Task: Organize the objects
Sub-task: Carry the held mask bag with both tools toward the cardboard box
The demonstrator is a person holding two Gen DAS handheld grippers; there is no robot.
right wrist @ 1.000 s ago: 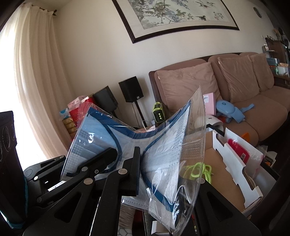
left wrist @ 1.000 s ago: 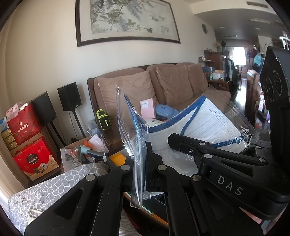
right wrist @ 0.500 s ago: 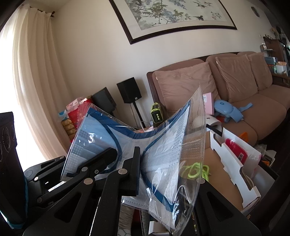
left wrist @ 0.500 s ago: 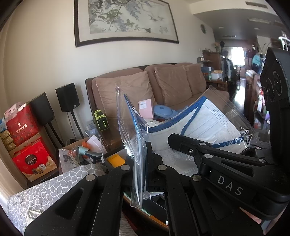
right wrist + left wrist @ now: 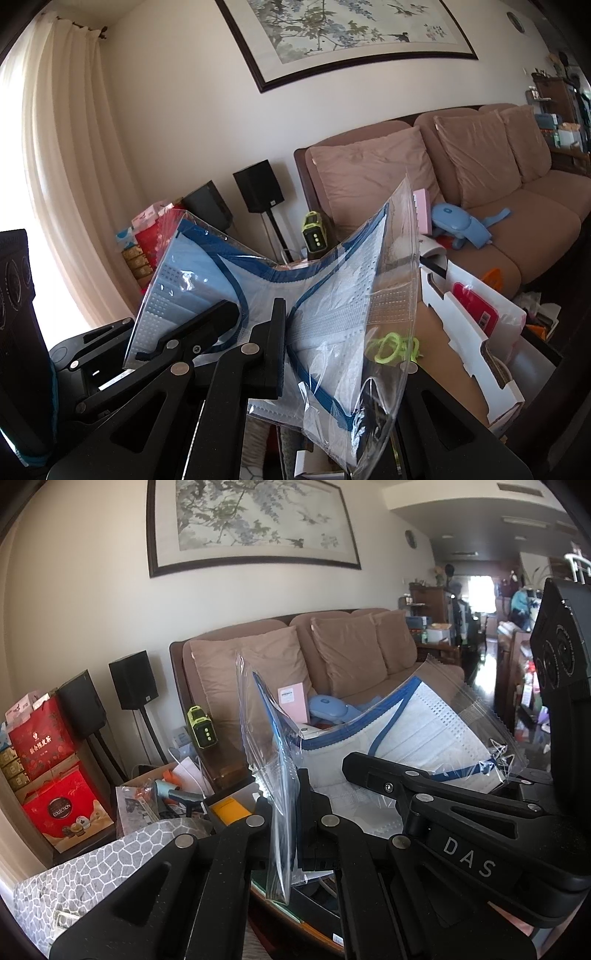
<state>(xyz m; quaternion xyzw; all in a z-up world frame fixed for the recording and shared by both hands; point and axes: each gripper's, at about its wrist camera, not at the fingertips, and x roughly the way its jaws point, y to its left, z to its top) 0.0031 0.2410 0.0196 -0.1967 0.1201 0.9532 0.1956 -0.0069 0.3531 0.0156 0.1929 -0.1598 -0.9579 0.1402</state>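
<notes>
A clear plastic bag (image 5: pixel 424 738) with a white-and-blue face mask inside hangs in the air between both grippers. My left gripper (image 5: pixel 288 812) is shut on the bag's left edge, which stands up between its pads. My right gripper (image 5: pixel 369 771) comes in from the right and pinches the other part of the same bag. In the right wrist view the bag (image 5: pixel 332 302) folds in a V, with my right gripper (image 5: pixel 291 350) shut on its middle. There my left gripper (image 5: pixel 225 317) grips the bag's left half, and the bag hides my right gripper's far finger.
A brown sofa (image 5: pixel 351 653) with cushions stands behind, with a blue device (image 5: pixel 458 225) and a pink box on it. An open white cardboard box (image 5: pixel 476 354) sits at lower right, a box of tools (image 5: pixel 166 797) and red gift bags (image 5: pixel 62 805) at left. Speakers (image 5: pixel 133 679) stand by the wall.
</notes>
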